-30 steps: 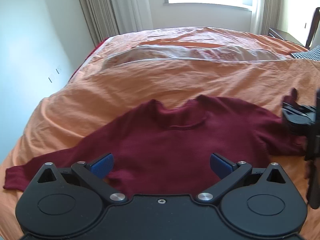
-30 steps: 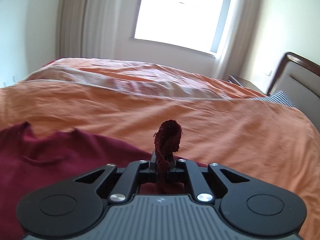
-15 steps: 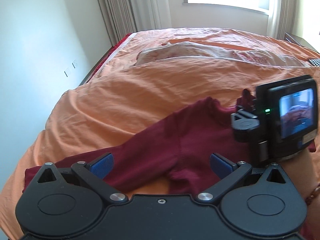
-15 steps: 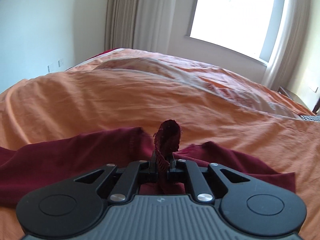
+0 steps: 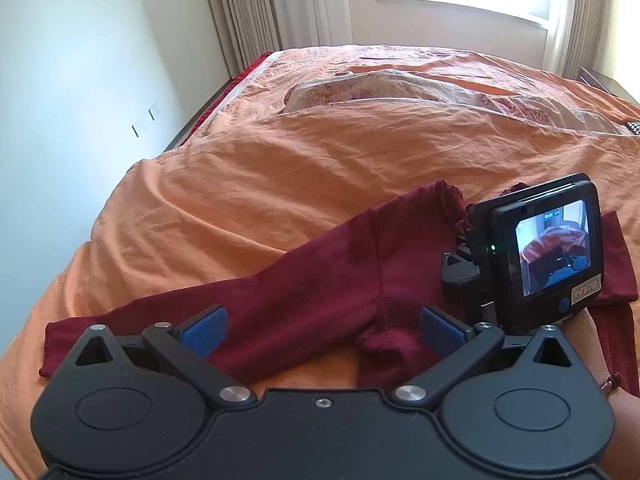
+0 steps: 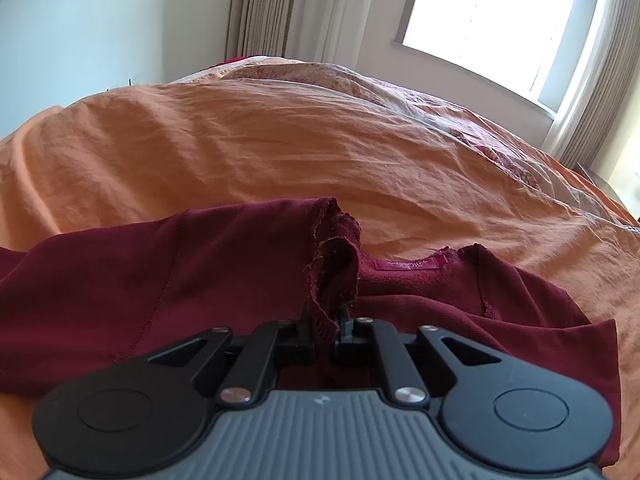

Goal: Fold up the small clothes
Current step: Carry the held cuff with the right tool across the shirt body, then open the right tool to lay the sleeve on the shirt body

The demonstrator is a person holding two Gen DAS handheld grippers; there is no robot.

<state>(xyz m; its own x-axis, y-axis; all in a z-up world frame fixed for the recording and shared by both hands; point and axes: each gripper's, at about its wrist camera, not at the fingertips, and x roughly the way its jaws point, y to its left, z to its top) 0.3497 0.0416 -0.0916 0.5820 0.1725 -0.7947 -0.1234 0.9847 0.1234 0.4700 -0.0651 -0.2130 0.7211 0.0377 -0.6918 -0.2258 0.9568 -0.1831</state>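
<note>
A maroon long-sleeved sweater (image 5: 320,280) lies on the orange bedcover (image 5: 280,168). Its left sleeve stretches out to a cuff (image 5: 60,344) at the near left. My left gripper (image 5: 322,326) hovers open just above the armpit area, its blue pads (image 5: 204,326) holding nothing. My right gripper (image 6: 326,322) is shut on a bunched piece of the sweater's right sleeve (image 6: 332,272), held over the body near the collar label (image 6: 404,265). In the left wrist view the right unit's screen (image 5: 552,252) blocks the neckline.
A pale patterned quilt (image 5: 400,88) lies across the far part of the bed. Curtains (image 5: 256,8) and a bright window (image 6: 500,12) are behind it. A wall with sockets (image 5: 146,118) runs along the left, and the bed's left edge drops off there.
My right gripper has carried the pinched sleeve leftwards across the sweater's body, folding that side over. My left gripper stayed open while its view swung left towards the outstretched sleeve.
</note>
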